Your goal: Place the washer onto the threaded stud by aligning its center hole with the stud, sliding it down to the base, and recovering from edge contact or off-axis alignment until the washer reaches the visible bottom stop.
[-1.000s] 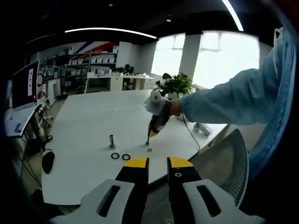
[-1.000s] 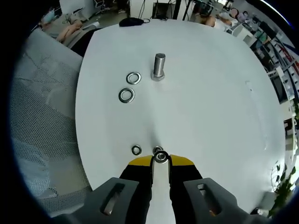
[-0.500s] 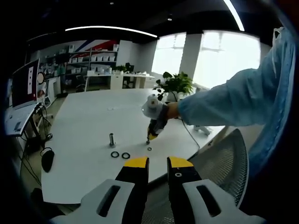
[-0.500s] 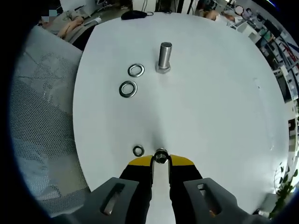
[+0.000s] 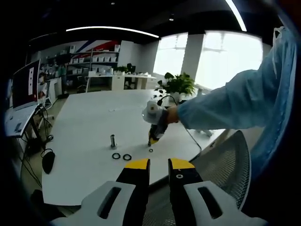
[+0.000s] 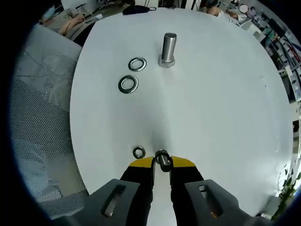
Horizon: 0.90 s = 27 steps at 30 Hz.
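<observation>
The washer (image 6: pixel 162 157) had tipped up since a second ago, from lying nearly flat between the yellow tips to standing on edge in them, and the threaded stud (image 6: pixel 168 48) had slid higher in the right gripper view as the camera moved. The right tongs (image 6: pixel 161 162) were clamped on that washer, just above the white table (image 6: pixel 225 108). Just beside the tips, to their left in the right gripper view, lay a small washer (image 6: pixel 138 152) flat on the table. Well ahead stood the stud, upright on its hex head, with two larger washers (image 6: pixel 132 73) lying side by side near its base. In the left gripper view the left tongs (image 5: pixel 159 165) sat close together with a narrow gap and nothing between them, hanging over a mesh chair (image 5: pixel 221 162) off the table's edge. Beyond them a blue sleeve (image 5: pixel 225 108) reached in, carrying the right tongs down near the table.
</observation>
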Available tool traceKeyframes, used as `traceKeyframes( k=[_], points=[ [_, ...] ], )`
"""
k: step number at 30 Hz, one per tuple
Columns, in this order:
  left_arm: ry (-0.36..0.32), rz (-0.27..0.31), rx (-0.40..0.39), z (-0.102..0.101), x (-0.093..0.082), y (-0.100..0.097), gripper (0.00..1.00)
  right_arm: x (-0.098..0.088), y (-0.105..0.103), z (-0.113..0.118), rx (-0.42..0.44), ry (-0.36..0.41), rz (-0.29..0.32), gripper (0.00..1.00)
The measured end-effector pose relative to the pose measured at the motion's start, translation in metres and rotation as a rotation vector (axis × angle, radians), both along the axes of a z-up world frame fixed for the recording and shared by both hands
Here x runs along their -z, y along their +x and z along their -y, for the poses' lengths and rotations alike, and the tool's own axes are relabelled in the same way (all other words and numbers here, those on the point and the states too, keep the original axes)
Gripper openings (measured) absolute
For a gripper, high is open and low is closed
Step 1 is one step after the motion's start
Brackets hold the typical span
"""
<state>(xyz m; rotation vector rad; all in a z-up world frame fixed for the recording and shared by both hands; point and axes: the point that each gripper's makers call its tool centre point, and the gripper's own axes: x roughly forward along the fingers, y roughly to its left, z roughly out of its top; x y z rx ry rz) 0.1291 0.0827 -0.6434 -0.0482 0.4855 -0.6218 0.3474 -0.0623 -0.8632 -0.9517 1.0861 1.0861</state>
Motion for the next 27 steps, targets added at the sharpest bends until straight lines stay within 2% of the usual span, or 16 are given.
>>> traceKeyframes(
  k=[15,19,27],
  points=[
    [-0.01,-0.004,-0.002,-0.001,0.0,0.0,0.13,0.005,-0.001,-0.001,-0.016,-0.006,-0.004,0.14],
    [-0.008,-0.003,-0.002,-0.001,0.0,0.001,0.13,0.005,-0.007,-0.002,-0.017,0.003,-0.026,0.22],
    [-0.005,0.002,0.002,0.0,0.0,0.001,0.13,-0.001,-0.012,0.001,0.004,0.017,-0.017,0.22]
  ],
)
